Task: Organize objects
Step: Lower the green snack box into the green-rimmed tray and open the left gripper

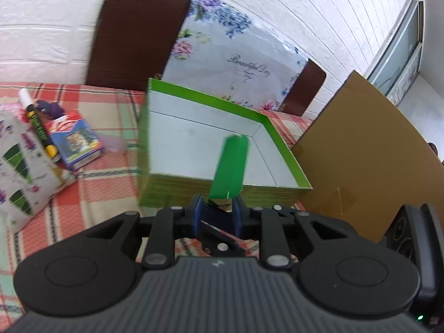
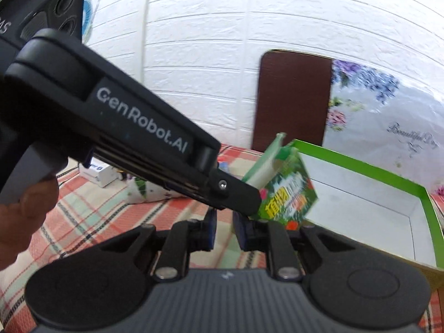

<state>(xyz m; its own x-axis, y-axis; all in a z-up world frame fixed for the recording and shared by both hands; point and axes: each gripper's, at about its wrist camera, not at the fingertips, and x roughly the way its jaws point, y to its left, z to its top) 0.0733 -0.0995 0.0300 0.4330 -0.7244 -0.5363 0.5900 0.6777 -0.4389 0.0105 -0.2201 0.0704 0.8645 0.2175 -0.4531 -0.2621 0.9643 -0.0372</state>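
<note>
My left gripper [image 1: 217,208] is shut on a flat green printed packet [image 1: 230,163], which I see edge-on in the left wrist view. The packet sticks out over the near wall of a green tray box [image 1: 211,100] with a bare white floor. In the right wrist view the left gripper [image 2: 256,202] reaches in from the upper left, holding the packet [image 2: 291,194] at the tray's [image 2: 360,166] near left corner. My right gripper [image 2: 224,219] is lower and nearer, over the checked cloth. It is shut with nothing between its blue pads.
Left of the tray lie a marker [image 1: 37,123], a blue box [image 1: 76,141] and a patterned pouch [image 1: 19,166]. A cardboard sheet [image 1: 360,149] leans on the right. Brown chair backs [image 1: 136,30] and a floral bag [image 1: 233,55] stand behind. A hand [image 2: 27,208] holds the left gripper.
</note>
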